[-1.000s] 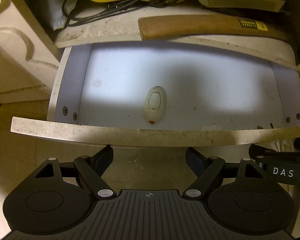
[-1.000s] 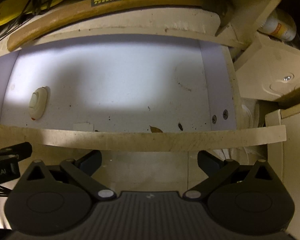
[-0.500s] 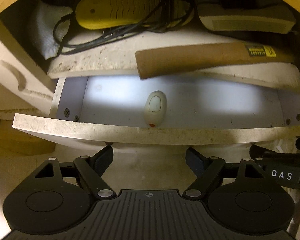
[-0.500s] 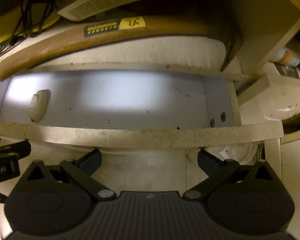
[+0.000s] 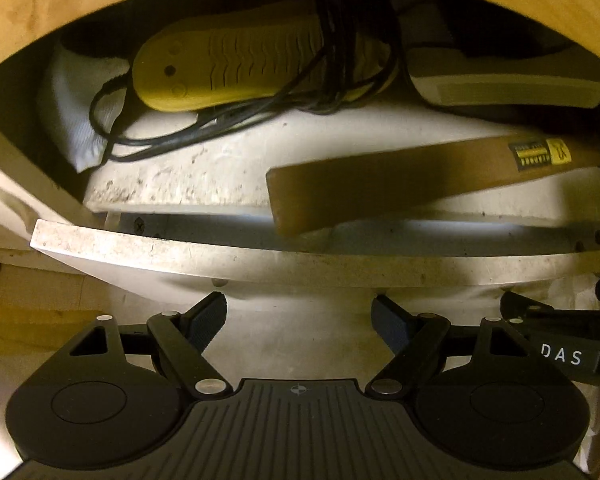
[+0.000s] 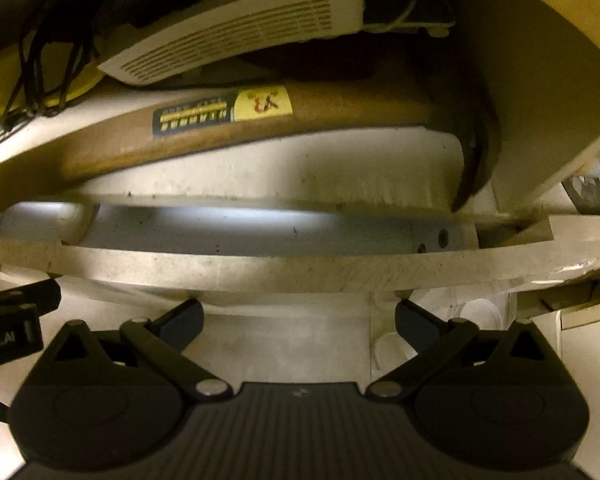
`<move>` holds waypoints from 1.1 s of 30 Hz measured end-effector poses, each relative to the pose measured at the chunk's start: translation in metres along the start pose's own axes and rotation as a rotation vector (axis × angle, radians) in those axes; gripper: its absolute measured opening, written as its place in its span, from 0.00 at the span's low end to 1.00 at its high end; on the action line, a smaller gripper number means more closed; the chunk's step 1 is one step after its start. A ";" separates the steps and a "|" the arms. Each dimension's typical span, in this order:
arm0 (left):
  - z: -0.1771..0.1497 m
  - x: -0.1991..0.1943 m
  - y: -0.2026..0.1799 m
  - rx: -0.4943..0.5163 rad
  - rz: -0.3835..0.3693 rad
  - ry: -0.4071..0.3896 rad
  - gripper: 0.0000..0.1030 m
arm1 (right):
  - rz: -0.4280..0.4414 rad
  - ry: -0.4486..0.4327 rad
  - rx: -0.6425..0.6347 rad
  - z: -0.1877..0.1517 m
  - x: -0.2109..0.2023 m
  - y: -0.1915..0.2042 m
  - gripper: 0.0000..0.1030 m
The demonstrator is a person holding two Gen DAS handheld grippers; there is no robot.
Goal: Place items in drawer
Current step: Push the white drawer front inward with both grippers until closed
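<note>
The white drawer stands open only by a narrow slit; its front panel (image 5: 260, 266) (image 6: 300, 268) lies just ahead of both grippers. The small white oval item is mostly hidden under the shelf; a pale bit of it (image 6: 74, 220) shows at the left of the slit in the right wrist view. My left gripper (image 5: 299, 320) is open and empty, fingertips against the drawer front. My right gripper (image 6: 299, 322) is open and empty, fingertips also against the drawer front.
On the shelf above the drawer lie a wooden-handled hammer (image 5: 400, 180) (image 6: 260, 128), a yellow ribbed device (image 5: 236, 68) with black cables (image 5: 204, 128), a white cloth (image 5: 76, 112) and a white vented box (image 6: 236, 40) (image 5: 508, 88). A wooden edge (image 5: 40, 12) arches overhead.
The drawer has slid inward from wide open to almost shut, with both grippers following its front. The white oval item has gone under the shelf.
</note>
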State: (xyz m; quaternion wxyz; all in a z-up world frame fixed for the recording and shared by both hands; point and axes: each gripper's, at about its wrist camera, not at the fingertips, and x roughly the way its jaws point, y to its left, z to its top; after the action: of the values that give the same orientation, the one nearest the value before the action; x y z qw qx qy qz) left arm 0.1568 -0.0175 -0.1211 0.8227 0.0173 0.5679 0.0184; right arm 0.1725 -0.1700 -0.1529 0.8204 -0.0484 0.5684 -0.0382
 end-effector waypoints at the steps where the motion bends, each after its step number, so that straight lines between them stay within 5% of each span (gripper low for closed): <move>1: 0.001 0.002 0.001 0.000 0.000 0.000 0.78 | 0.000 -0.002 0.000 0.001 0.000 0.001 1.00; 20: 0.014 0.012 0.004 -0.004 0.009 -0.016 0.78 | -0.011 -0.017 -0.007 0.011 0.006 -0.001 1.00; 33: -0.003 -0.019 0.016 -0.011 0.017 -0.060 0.78 | -0.016 -0.043 -0.013 0.007 -0.008 -0.005 1.00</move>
State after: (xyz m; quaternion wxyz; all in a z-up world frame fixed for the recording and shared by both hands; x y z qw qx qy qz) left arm 0.1474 -0.0029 -0.1033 0.8392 0.0183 0.5428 0.0281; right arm 0.1761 -0.1736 -0.1420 0.8317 -0.0590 0.5506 -0.0402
